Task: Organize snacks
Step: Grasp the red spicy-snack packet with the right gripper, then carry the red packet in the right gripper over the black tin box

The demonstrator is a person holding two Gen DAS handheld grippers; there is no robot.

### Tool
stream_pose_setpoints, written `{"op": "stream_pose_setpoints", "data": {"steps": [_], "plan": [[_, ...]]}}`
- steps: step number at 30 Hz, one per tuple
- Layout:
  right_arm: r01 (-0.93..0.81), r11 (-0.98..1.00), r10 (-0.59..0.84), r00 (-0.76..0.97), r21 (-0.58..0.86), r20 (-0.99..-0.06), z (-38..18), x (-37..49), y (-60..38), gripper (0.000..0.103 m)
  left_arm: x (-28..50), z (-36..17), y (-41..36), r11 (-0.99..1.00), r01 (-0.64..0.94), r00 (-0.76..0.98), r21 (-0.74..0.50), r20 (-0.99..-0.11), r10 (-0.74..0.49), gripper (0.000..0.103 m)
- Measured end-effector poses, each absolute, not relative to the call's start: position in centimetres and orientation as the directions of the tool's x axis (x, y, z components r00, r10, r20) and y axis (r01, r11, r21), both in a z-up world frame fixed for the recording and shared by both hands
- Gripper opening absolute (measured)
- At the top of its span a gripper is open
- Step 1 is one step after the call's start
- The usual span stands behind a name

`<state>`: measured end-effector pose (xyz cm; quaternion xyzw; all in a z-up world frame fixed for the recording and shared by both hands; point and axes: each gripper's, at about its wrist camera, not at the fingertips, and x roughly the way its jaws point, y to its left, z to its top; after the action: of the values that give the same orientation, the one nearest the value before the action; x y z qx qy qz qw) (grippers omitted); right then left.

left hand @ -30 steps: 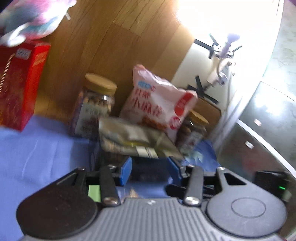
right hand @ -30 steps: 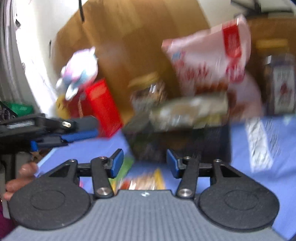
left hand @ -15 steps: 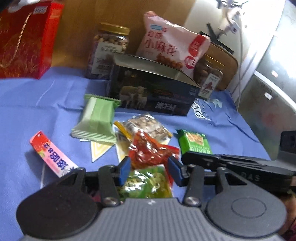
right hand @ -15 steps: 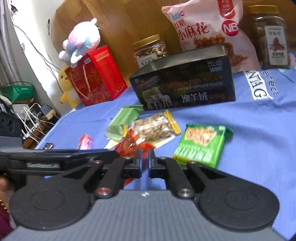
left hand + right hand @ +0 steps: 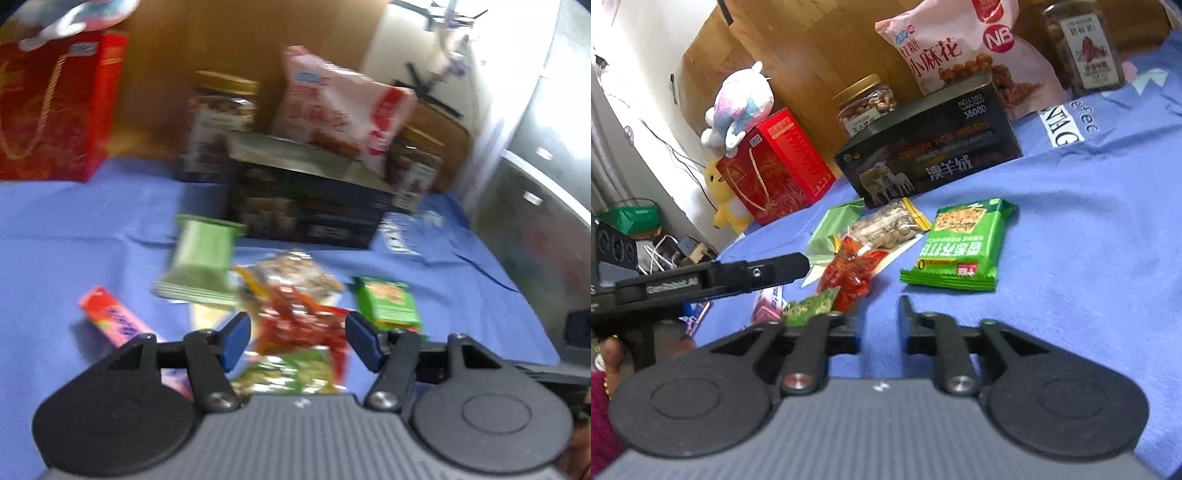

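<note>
Several small snack packs lie on the blue cloth (image 5: 1089,221) in front of an open dark box (image 5: 931,155): a red pack (image 5: 299,325), a green cracker pack (image 5: 960,243), a pale green wafer pack (image 5: 201,254), a clear nut pack (image 5: 886,229), a pink bar (image 5: 110,317) and a green pea pack (image 5: 291,373). My left gripper (image 5: 297,341) is open and empty, low over the red pack. My right gripper (image 5: 879,325) is open and empty above bare cloth, just in front of the cracker pack. The left gripper also shows in the right wrist view (image 5: 783,266).
Behind the box stand a pink snack bag (image 5: 964,55), two nut jars (image 5: 866,103) (image 5: 1082,48) and a red gift box (image 5: 775,162) with a plush toy (image 5: 738,107) on top. A wooden panel backs them. The cloth ends at left over floor clutter.
My right gripper has opened from shut and tilted. My left gripper has opened wider and moved slightly forward over the red pack. The snacks have not moved.
</note>
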<state>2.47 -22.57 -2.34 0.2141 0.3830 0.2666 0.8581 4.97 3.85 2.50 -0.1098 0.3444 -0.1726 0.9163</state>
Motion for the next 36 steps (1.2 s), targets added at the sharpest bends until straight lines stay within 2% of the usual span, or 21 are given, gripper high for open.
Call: {"op": "stream_pose_setpoints", "data": {"steps": [6, 7, 10, 13, 16, 19, 26, 27, 29, 32, 34, 36], "plan": [[-0.27, 0.74, 0.651, 0.519, 0.617, -0.554, -3.3, 5.7, -20.7, 0.036, 5.7, 1.4, 5.1, 0.912, 0.204, 0.687, -0.355, -0.613, -0.392, 0.058], [-0.262, 0.727, 0.664, 0.504, 0.635, -0.552, -3.6, 6.3, -20.3, 0.034, 5.7, 1.4, 5.1, 0.911, 0.207, 0.684, -0.357, -0.613, -0.395, 0.058], [-0.239, 0.703, 0.685, 0.48, 0.67, -0.548, -3.8, 7.0, -19.7, 0.016, 5.6, 1.4, 5.1, 0.91, 0.21, 0.68, -0.357, -0.615, -0.398, 0.058], [-0.288, 0.722, 0.663, 0.548, 0.629, -0.51, -2.0, 5.5, -20.7, 0.01, 5.4, 1.4, 5.0, 0.902, 0.217, 0.671, -0.374, -0.614, -0.416, 0.06], [-0.317, 0.756, 0.621, 0.623, 0.572, -0.475, -0.6, 3.1, -23.1, 0.009, 5.3, 1.7, 4.1, 0.886, 0.248, 0.655, -0.391, -0.607, -0.451, 0.06], [-0.282, 0.8, 0.554, 0.686, 0.529, -0.472, -0.2, 1.0, -26.6, 0.009, 5.1, 2.2, 2.3, 0.859, 0.316, 0.634, -0.402, -0.585, -0.506, 0.06], [-0.119, 0.783, 0.487, 0.727, 0.61, -0.484, -2.6, -1.4, -32.8, 0.01, 6.0, 2.5, -4.2, 0.793, 0.462, 0.533, -0.397, -0.59, -0.606, 0.062], [-0.086, 0.78, 0.474, 0.728, 0.62, -0.496, -3.1, -1.5, -33.2, 0.014, 6.2, 2.3, -5.1, 0.791, 0.472, 0.521, -0.39, -0.601, -0.607, 0.062], [-0.016, 0.767, 0.454, 0.719, 0.642, -0.525, -3.9, -1.6, -34.2, 0.017, 6.5, 1.9, -6.6, 0.791, 0.48, 0.5, -0.378, -0.623, -0.601, 0.062], [-0.015, 0.699, 0.519, 0.698, 0.715, -0.493, -4.5, -2.0, -35.3, 0.023, 6.8, 1.2, -7.7, 0.775, 0.488, 0.459, -0.402, -0.637, -0.619, 0.062], [-0.042, 0.696, 0.539, 0.691, 0.717, -0.482, -4.4, -2.2, -35.0, 0.032, 7.0, 0.4, -8.2, 0.777, 0.482, 0.441, -0.404, -0.655, -0.614, 0.063], [-0.074, 0.707, 0.55, 0.684, 0.704, -0.48, -4.2, -2.1, -34.3, 0.032, 6.6, 0.1, -8.4, 0.77, 0.501, 0.453, -0.394, -0.639, -0.622, 0.071]]}}
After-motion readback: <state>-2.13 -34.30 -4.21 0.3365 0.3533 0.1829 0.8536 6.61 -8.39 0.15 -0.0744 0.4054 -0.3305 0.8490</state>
